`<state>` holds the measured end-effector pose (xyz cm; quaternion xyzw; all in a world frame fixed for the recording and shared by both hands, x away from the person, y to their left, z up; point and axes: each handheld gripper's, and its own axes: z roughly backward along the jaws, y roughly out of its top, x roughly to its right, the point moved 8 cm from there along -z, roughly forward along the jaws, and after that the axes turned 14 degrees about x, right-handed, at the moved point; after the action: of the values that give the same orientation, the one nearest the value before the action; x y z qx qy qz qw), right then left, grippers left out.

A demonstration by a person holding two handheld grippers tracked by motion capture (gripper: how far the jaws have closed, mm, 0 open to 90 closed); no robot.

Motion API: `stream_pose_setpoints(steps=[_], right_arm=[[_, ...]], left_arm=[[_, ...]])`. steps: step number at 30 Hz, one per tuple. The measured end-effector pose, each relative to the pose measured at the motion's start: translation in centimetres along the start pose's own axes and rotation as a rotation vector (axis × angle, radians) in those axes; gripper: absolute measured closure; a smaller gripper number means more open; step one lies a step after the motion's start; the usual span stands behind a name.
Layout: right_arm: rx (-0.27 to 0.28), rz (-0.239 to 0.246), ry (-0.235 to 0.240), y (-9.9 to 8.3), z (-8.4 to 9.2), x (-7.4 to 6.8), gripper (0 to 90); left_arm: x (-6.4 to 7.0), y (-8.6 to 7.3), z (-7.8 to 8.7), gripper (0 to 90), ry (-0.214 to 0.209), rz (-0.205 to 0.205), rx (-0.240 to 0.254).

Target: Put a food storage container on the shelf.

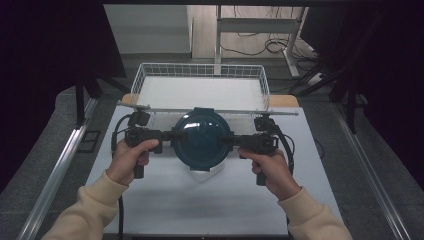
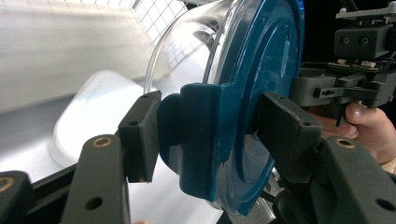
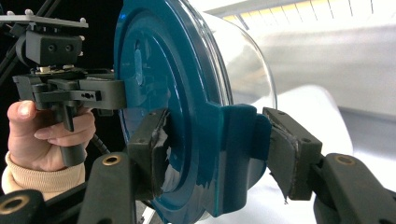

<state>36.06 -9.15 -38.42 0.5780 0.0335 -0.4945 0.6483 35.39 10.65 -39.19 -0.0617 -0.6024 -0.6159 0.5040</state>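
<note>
Gripping from both sides, the two tools hold a round clear container with a dark teal lid (image 1: 202, 137) above the white table (image 1: 165, 200), just near of the wire basket (image 1: 200, 75). The left gripper (image 1: 167, 135) clamps the latch tab on the lid's left edge; in the left gripper view its pads press on either face of that teal tab (image 2: 201, 135), one toward the clear bowl, the other on the lid's top face. The right gripper (image 1: 235, 141) does the same on the opposite tab (image 3: 233, 154), its pads pressed against it front and back. In the high view the lid faces up and the container hangs between the two hands, the left hand (image 1: 129, 160) and right hand (image 1: 274, 170) each wrapped around a handle. A white, rounded-cornered lid or tray (image 1: 204, 172) lies on the table just below the container, partly hidden by it. The basket sits at the far edge of the table, behind a thin rod (image 1: 150, 108) lying across.
</note>
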Motion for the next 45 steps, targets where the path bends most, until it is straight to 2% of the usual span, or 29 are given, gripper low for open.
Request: stream_pose_setpoints(steps=[25,31,45], right_arm=[[0.013,0.026,0.007,6.2,-0.9,-0.4,42.8],[0.01,0.042,0.012,7.7,-1.3,-0.4,42.8],[0.021,0.037,0.029,10.4,-2.5,0.2,42.7]], left_arm=[[0.8,5.8,-1.2,41.7,-0.01,-0.015,0.013],[0.8,7.2,-1.5,41.8,-0.007,-0.018,0.013],[0.4,10.0,-2.4,41.8,0.012,-0.028,0.014]])
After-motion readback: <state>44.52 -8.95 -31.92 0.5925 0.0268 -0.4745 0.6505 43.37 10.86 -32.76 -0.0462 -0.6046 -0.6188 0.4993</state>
